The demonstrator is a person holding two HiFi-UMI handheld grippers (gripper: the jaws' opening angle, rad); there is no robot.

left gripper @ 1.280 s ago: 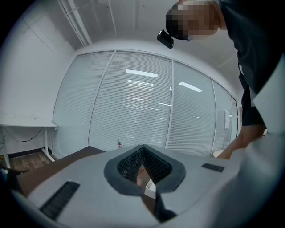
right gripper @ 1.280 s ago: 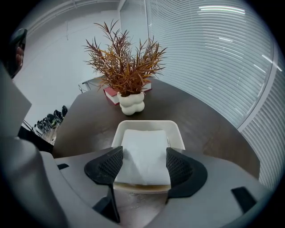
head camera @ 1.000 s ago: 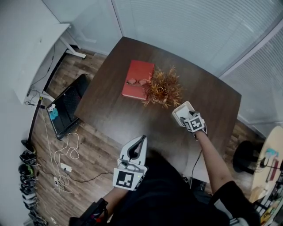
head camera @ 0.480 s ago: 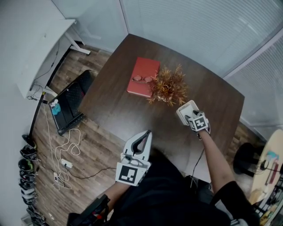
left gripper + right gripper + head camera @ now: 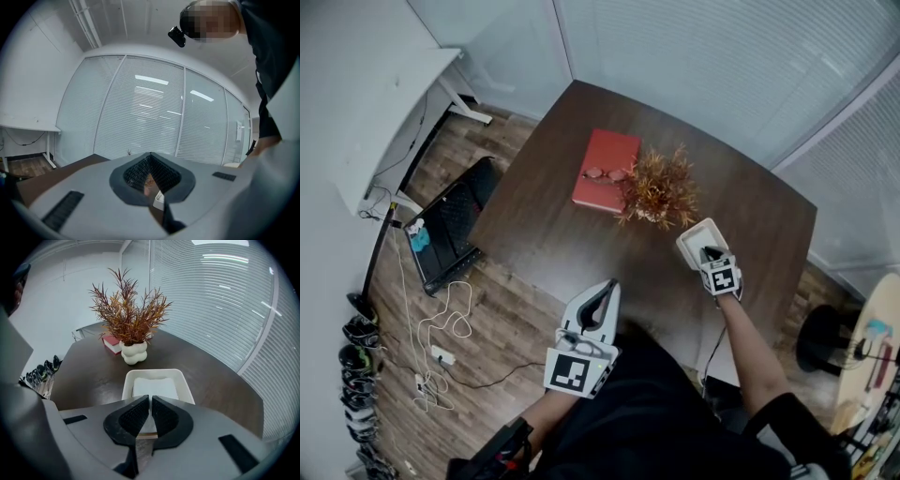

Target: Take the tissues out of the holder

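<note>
A white tissue holder (image 5: 692,236) sits on the dark table (image 5: 553,234) near its right front edge. In the right gripper view its rim (image 5: 129,380) frames a flat stack of white tissues (image 5: 154,386). My right gripper (image 5: 710,254) hangs over the holder's near end. Its jaws (image 5: 150,401) are closing to a thin slit, with white tissue showing between the pads. My left gripper (image 5: 602,298) is shut and empty. It hovers at the table's near edge, well left of the holder, and points up at the blinds (image 5: 150,157).
A dried orange plant (image 5: 661,187) in a white lumpy vase (image 5: 134,352) stands just beyond the holder. A red book (image 5: 605,169) with glasses on it lies left of the plant. Floor cables and a black case lie off the table's left side.
The right gripper's jaws have closed from wide open down over the holder's near end. The left gripper has stayed shut in about the same place.
</note>
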